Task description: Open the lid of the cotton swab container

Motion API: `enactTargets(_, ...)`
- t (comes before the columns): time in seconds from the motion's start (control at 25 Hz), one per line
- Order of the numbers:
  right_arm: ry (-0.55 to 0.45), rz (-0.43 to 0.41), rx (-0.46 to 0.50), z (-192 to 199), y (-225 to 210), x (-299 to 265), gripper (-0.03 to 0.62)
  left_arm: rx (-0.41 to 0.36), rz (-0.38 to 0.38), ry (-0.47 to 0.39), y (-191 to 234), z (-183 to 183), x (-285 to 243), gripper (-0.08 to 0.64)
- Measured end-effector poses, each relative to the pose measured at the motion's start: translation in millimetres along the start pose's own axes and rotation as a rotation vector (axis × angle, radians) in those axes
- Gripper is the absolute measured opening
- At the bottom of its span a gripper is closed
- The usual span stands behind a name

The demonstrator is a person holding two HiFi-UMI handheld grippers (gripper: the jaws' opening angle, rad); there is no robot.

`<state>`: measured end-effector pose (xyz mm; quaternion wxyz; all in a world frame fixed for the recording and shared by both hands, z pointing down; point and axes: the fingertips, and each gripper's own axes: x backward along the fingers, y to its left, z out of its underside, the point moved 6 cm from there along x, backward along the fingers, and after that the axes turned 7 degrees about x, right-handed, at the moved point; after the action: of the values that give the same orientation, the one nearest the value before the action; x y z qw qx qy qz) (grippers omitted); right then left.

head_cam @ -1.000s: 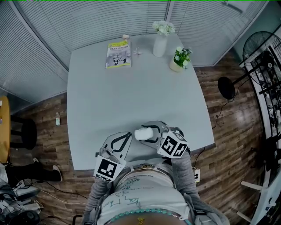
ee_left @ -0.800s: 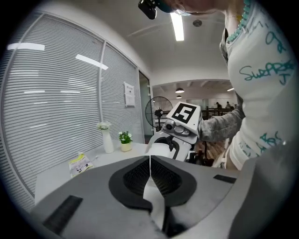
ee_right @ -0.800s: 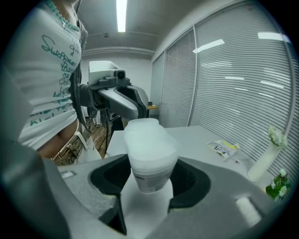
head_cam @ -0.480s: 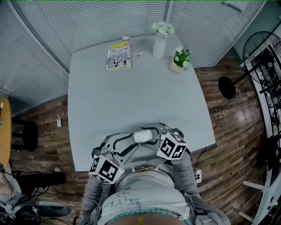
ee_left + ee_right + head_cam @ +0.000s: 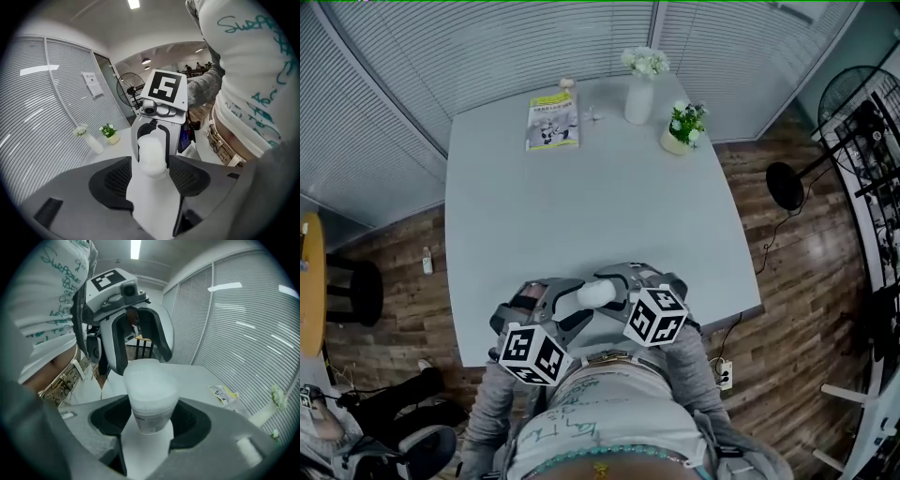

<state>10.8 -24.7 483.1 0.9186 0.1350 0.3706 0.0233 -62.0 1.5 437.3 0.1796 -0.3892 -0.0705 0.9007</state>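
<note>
**Tub gripped, lid not yet opened**

The cotton swab container point(image 5: 149, 394), a small cloudy-white tub, is held over the near edge of the table point(image 5: 581, 187), close to the person's body. The right gripper point(image 5: 150, 422) pinches it round its lower body with both pads pressed to its sides, so the holding part of the job looks done.

The left gripper point(image 5: 151, 177) faces it from the other side. Its jaws have just been opening and now stand spread wide, one on each side of the tub's top end. There are gaps between the pads and the plastic, and it grips nothing.

The lid point(image 5: 147, 367) appears to sit closed on the tub. No raised flap or open mouth shows in either gripper view, though the cloudy plastic makes the seam hard to trace.

The task therefore seems only partly done. What is left, by my reading, is for the left jaws to catch the lid and lift or twist it off while the right steadies the tub.
</note>
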Motion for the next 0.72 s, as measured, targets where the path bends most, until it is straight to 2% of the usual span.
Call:
enactTargets(0.28, 0.022, -0.016, 0.019, -1.0, 1.2, -5.7, 0.249, -0.035, 0.065, 0.061, -0.4, 3.6, -6.8, 0.242)
enactTargets(0.44, 0.030, -0.016, 0.013, 0.3, 2.6, -8.7, 0.249, -0.014, 0.080, 0.061, -1.4, 4.7, -7.6, 0.183)
enactTargets(0.72, 0.021, -0.028, -0.001, 0.0, 1.8, -8.7, 0.247, 0.028, 0.094, 0.080, 0.7, 4.4, -7.3, 0.175)
